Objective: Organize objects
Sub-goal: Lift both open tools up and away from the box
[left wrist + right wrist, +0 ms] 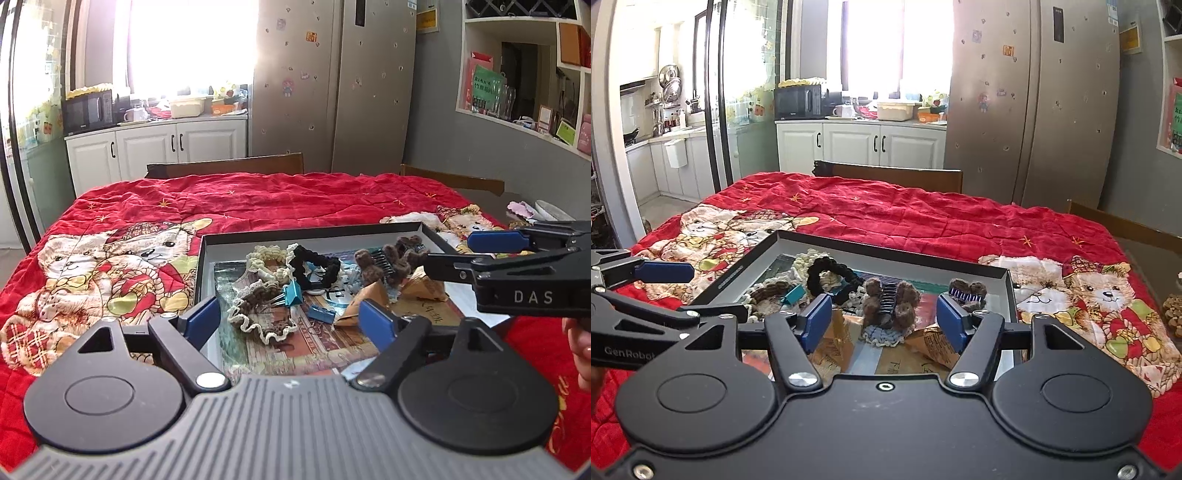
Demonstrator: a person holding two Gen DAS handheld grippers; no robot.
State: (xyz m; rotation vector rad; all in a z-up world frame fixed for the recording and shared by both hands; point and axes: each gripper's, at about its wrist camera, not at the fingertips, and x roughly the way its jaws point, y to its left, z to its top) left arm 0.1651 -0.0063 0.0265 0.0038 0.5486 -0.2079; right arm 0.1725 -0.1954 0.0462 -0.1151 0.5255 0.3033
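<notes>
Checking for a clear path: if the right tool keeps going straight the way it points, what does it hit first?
Probably the brown fuzzy hair claw in the tray, centered between the right tool fingers; depth is uncertain.

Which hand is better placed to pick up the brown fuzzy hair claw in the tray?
Probably the right gripper: the brown hair claw sits directly between its open fingers. The left gripper is over the lace scrunchies, further from it.

Matte black linkage arms, round pivot discs, silver screws, blue pads on the fingers (376, 319); ribbed grey housing left, "DAS" and "GenRobot" lettering.
</notes>
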